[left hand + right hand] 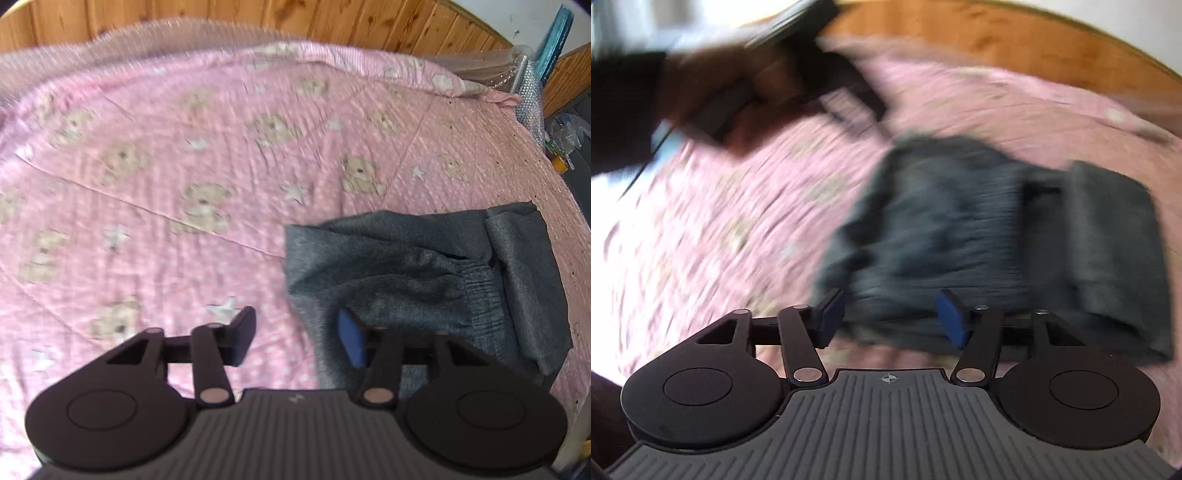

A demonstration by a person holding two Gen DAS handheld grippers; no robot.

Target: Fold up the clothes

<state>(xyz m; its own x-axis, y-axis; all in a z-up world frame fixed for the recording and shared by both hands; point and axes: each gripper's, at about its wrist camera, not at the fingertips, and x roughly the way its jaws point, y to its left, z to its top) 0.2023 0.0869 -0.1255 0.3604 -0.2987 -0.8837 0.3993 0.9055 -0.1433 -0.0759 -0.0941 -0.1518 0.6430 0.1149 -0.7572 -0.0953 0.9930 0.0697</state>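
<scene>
The grey clothes point(424, 280) lie folded on the pink bed point(184, 166). The left gripper point(295, 334) and the right gripper point(886, 317) both hold nothing — fingers partly open. A careless grab could pull the fold apart — the cloth is soft.

Grey garment point(424, 269), pink bear-print sheet point(166, 147)

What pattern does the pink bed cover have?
Teddy bears and white stars on the pink bed cover; clearest in left wrist view.
</scene>
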